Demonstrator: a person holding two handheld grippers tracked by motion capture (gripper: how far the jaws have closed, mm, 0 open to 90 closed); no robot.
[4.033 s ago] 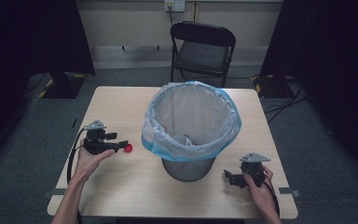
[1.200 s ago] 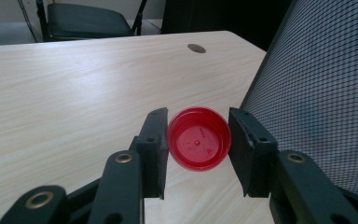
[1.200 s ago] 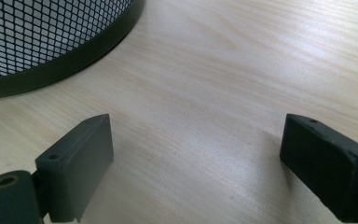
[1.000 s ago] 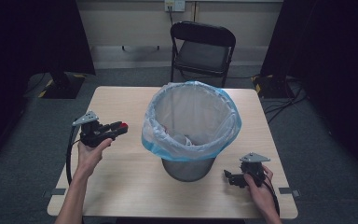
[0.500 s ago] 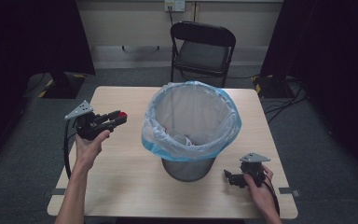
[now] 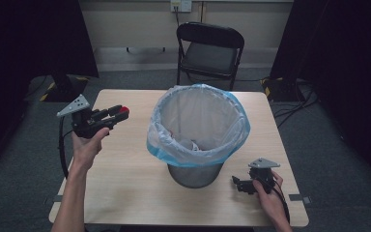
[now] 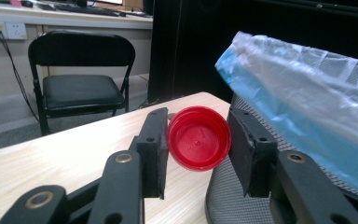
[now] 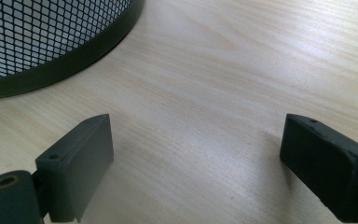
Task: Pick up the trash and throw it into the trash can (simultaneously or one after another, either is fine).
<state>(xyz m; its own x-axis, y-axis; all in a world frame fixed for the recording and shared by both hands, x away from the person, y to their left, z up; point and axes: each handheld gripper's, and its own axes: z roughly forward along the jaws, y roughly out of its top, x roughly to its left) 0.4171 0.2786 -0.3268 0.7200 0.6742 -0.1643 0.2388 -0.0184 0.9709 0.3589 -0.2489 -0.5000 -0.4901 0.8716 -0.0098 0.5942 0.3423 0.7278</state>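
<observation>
On the left, the person's left hand holds the left gripper up in the air, above the left part of the wooden table. Its two black jaws are clamped on a red bottle cap. In the left gripper view the cap sits between the pads with its open side facing the camera, and the bin is just beside it.

In the middle stands a black wire-mesh trash bin with a blue plastic bag folded over its rim. A little rubbish lies at the bottom.

On the right, the right gripper rests low on the table near the foot of the bin. Its jaws are wide apart with only bare wood between them.

Behind the table is a black folding chair
</observation>
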